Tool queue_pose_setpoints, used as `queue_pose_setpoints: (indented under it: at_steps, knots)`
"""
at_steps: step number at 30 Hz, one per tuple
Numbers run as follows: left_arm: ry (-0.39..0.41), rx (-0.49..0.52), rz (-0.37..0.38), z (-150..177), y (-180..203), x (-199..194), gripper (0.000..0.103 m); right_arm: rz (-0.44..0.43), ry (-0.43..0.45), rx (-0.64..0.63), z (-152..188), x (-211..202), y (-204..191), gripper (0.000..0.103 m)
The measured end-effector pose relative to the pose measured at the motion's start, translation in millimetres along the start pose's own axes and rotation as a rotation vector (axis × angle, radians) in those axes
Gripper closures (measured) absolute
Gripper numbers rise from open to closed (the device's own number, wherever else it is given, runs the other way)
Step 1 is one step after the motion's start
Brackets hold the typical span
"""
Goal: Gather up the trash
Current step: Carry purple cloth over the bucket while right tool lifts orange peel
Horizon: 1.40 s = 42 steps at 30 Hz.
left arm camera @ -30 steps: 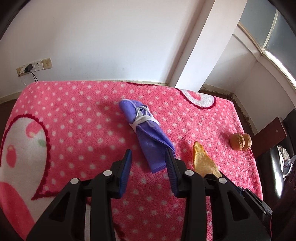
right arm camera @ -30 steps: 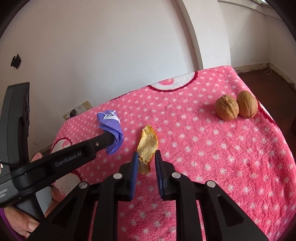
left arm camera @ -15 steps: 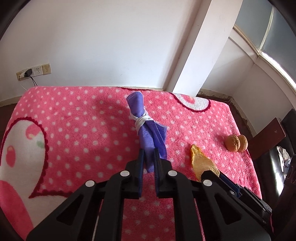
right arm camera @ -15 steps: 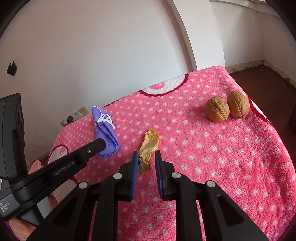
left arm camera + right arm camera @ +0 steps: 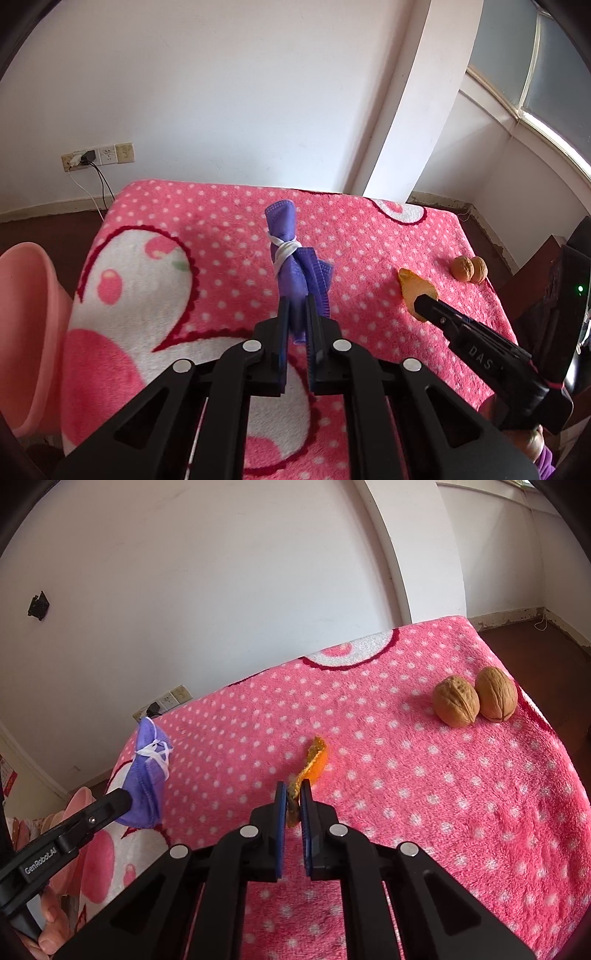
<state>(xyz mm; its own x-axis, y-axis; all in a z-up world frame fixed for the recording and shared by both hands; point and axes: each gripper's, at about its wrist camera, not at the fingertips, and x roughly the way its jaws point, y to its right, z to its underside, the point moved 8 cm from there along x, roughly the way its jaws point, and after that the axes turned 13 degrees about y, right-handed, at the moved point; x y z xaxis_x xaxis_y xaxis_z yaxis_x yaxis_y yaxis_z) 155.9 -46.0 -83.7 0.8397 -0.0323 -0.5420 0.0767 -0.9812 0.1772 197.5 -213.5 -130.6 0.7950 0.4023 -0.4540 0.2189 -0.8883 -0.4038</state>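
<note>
A rolled purple face mask (image 5: 288, 254) tied with its white straps hangs above the pink dotted blanket (image 5: 221, 236). My left gripper (image 5: 295, 306) pinches its lower end, and the jaws are still closing on it. In the right wrist view the mask (image 5: 147, 771) is lifted at the left. An orange peel (image 5: 316, 760) stands on edge on the blanket, its near end clamped between the pads of my right gripper (image 5: 293, 794), which is shut on it. The left wrist view shows the peel (image 5: 415, 290) at the right gripper's tip.
Two walnuts (image 5: 474, 699) lie side by side near the blanket's right edge. A pink plastic basin (image 5: 26, 332) stands off the left side of the blanket. A wall socket with a plugged cable (image 5: 88, 158) is on the far wall. A hand (image 5: 44, 923) holds the left gripper.
The left gripper shut on the purple mask and lifted it off the blanket, drawing back so the pink basin comes into view. The right gripper's pads closed onto the orange peel.
</note>
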Motion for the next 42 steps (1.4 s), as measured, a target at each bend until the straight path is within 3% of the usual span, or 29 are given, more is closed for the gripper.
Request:
queue_pose_setpoints:
  at_steps: [15,30,36,42]
  knots:
    - [0.089,0.074,-0.03,2.9,-35.3,-78.8,0.096,-0.045,-0.007,0.009,-0.4,-0.1,-0.5,0.098]
    - [0.193,-0.1,-0.128,2.3,-98.2,-121.8,0.096,-0.009,-0.048,-0.032,8.3,4.8,-7.9,0.098]
    - [0.213,-0.142,-0.182,4.5,-130.1,-133.2,0.096,-0.051,-0.065,-0.125,20.4,-9.5,-45.2,0.098]
    - [0.215,-0.197,-0.224,10.1,-161.6,-139.2,0.096,-0.186,-0.087,-0.173,32.2,-22.6,-112.8,0.098]
